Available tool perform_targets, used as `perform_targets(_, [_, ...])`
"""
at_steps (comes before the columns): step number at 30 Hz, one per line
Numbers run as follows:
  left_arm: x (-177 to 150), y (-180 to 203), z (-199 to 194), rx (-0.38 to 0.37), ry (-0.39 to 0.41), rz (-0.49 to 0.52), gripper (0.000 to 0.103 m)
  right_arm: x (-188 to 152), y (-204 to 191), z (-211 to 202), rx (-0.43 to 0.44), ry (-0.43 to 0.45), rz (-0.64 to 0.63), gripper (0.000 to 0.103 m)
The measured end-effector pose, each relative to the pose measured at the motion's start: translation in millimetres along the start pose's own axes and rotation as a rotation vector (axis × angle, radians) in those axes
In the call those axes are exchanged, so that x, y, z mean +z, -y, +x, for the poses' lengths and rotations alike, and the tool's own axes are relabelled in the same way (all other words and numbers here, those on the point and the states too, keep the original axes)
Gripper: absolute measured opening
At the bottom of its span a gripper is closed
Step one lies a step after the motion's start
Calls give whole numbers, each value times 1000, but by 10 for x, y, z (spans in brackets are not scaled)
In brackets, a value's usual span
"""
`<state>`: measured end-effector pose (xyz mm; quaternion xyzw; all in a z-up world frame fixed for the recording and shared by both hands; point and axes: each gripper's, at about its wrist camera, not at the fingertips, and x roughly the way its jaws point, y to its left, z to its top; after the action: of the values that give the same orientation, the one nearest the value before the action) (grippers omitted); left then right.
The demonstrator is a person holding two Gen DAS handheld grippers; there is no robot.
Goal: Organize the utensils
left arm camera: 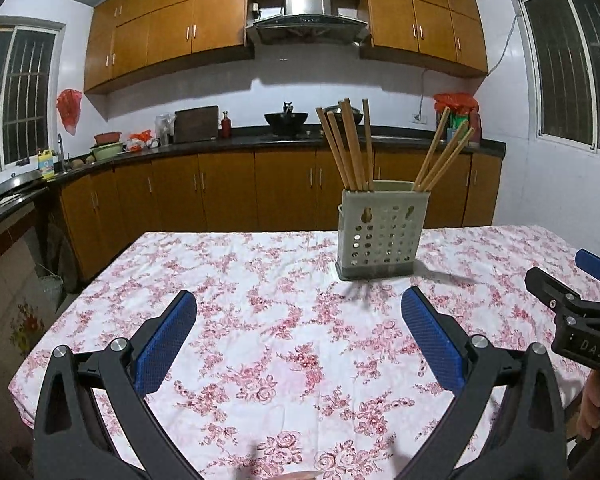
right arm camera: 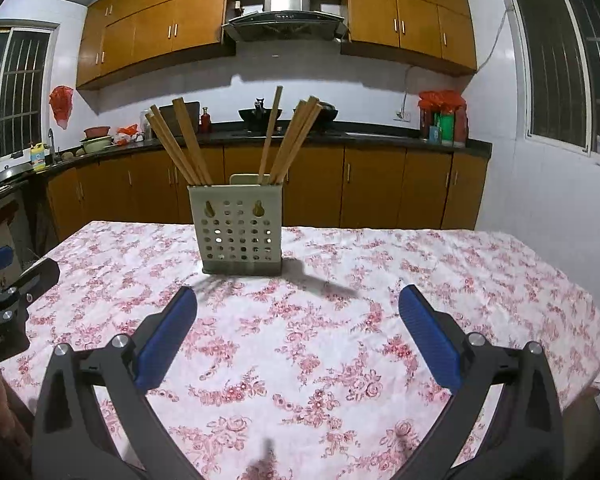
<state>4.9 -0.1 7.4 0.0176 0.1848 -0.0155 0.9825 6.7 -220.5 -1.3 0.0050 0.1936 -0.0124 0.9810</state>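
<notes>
Wooden chopsticks (right arm camera: 184, 144) stood in the pale plastic holder (right arm camera: 240, 228) on the flowered tablecloth (right arm camera: 340, 320), some leaning left, some right. No loose utensil lay near the holder. The left gripper (left arm camera: 299, 332) and right gripper (right arm camera: 298, 330) hung in front of the holder, both with fingers wide apart and holding nothing. A good next move, I think, was reaching slowly and pinching one stick near its top

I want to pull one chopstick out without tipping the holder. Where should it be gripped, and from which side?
Grip a chopstick near its bare upper end, well above the holder, coming from the front with the open right hand-held gripper. It leans apart from the other sticks, so there is probably room for the fingers on both sides; pull along its lean.
</notes>
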Motion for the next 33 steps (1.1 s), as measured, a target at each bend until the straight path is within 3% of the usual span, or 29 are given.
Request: perform_targets(33, [-24, 67, 2, -12, -15, -1, 101, -38, 55, 16, -3, -12, 20, 99])
